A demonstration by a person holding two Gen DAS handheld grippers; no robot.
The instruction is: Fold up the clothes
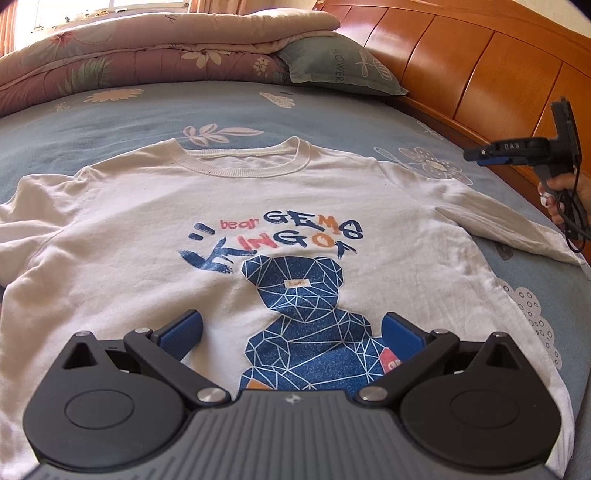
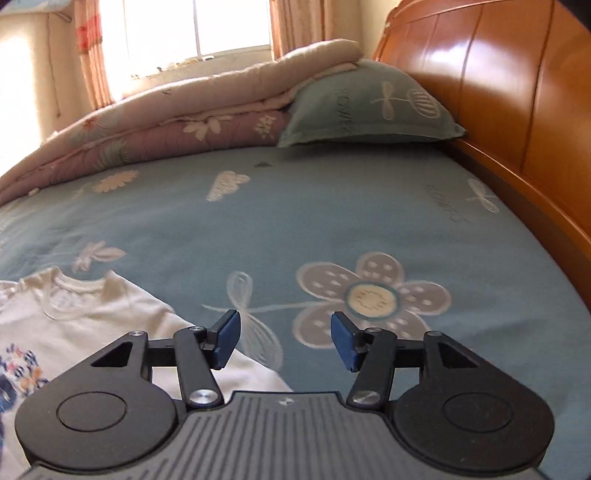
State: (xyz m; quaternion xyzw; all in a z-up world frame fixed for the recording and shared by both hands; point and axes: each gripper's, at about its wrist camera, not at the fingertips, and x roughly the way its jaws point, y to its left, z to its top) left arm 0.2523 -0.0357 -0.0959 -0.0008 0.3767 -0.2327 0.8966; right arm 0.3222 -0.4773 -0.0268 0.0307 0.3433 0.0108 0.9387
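Note:
A white T-shirt [image 1: 147,236] with a blue bear print lies flat and face up on the bed, collar pointing away, both sleeves spread. My left gripper [image 1: 291,332] hovers open above the shirt's lower middle, holding nothing. My right gripper [image 1: 480,153] is held by a hand at the far right, above the shirt's right sleeve [image 1: 491,221]. In the right wrist view the right gripper [image 2: 286,339] stands open and empty over the bedsheet, and the T-shirt [image 2: 92,325] shows at the lower left with its sleeve under the left finger.
The blue flowered bedsheet [image 2: 332,206] covers the bed. A folded quilt [image 1: 129,62] and a green pillow [image 1: 340,66] lie at the far end. A wooden headboard [image 1: 480,66] runs along the right side. A window [image 2: 195,26] is behind the quilt.

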